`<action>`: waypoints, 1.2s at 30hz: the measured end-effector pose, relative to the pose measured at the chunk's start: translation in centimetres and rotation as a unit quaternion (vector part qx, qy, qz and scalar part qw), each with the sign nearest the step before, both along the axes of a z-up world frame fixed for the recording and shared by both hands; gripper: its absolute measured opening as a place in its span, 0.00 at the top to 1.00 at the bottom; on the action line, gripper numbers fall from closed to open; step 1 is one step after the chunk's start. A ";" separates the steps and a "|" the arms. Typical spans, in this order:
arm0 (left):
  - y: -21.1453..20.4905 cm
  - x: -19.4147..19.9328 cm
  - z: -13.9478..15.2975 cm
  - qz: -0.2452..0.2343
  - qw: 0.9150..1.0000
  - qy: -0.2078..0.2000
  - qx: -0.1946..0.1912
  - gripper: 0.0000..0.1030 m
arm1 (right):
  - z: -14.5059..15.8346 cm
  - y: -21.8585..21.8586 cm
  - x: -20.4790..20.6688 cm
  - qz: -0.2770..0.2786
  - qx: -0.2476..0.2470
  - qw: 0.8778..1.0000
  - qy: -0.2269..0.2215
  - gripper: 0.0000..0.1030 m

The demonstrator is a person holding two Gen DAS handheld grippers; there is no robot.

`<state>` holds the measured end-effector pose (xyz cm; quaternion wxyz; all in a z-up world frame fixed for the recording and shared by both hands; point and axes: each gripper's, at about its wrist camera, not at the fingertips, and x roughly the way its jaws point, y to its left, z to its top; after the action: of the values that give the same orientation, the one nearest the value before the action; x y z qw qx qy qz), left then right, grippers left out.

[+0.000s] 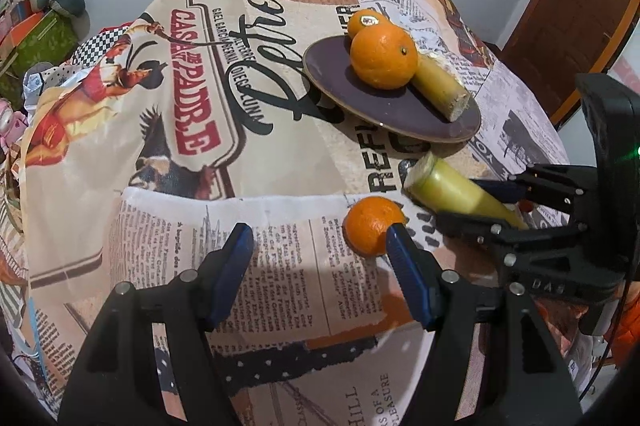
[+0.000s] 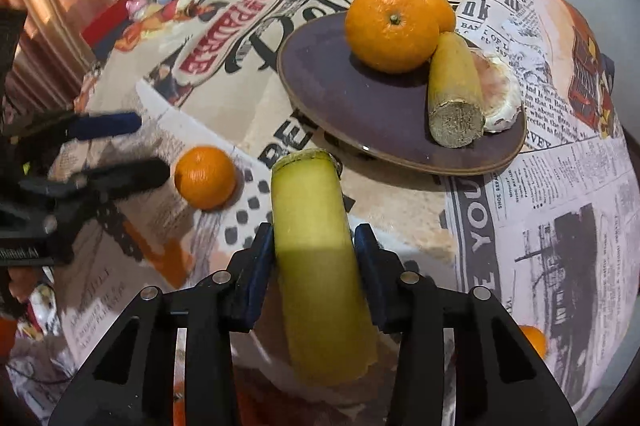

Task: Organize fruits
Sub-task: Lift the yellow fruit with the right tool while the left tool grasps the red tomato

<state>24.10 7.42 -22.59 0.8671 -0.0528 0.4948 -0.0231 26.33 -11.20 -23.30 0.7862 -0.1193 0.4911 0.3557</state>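
R tongs (image 2: pixel 314 266) clamped on yellow-green stalk (image 2: pixel 316 262), nr plate (image 2: pixel 352 114)

Left tongs (image 1: pixel 320 242) spread wide, low over the table, right tongs (image 2: pixel 314 258) clamped, angled forward

The back orange (image 2: pixel 434 6) sits mostly hidden behind the front orange (image 2: pixel 391 28). Another orange thing (image 2: pixel 534 340) pokes out behind the right gripper's arm, too hidden to name.

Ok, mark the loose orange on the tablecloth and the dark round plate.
loose orange on the tablecloth (image 2: pixel 205 177), right wrist view, middle of its peel.
dark round plate (image 2: pixel 320 74), right wrist view, bare left part.
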 end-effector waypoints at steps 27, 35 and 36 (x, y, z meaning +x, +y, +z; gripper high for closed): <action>-10.2 -5.3 2.7 -0.071 0.997 -0.006 -0.001 0.21 | 7.3 -12.1 -7.4 -0.134 0.053 0.986 -0.080 0.69; -13.1 -6.4 0.8 -0.094 0.995 0.009 0.014 0.21 | 7.3 -13.8 -8.7 -0.144 0.055 0.985 -0.076 0.69; -13.3 -6.5 0.5 -0.095 0.995 0.012 0.013 0.21 | 7.2 -13.9 -8.7 -0.146 0.056 0.985 -0.073 0.69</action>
<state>17.61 -5.90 -22.05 0.8557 0.0050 0.5079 -0.0983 17.65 -25.14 -16.15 0.8686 -0.0279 0.4242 0.2546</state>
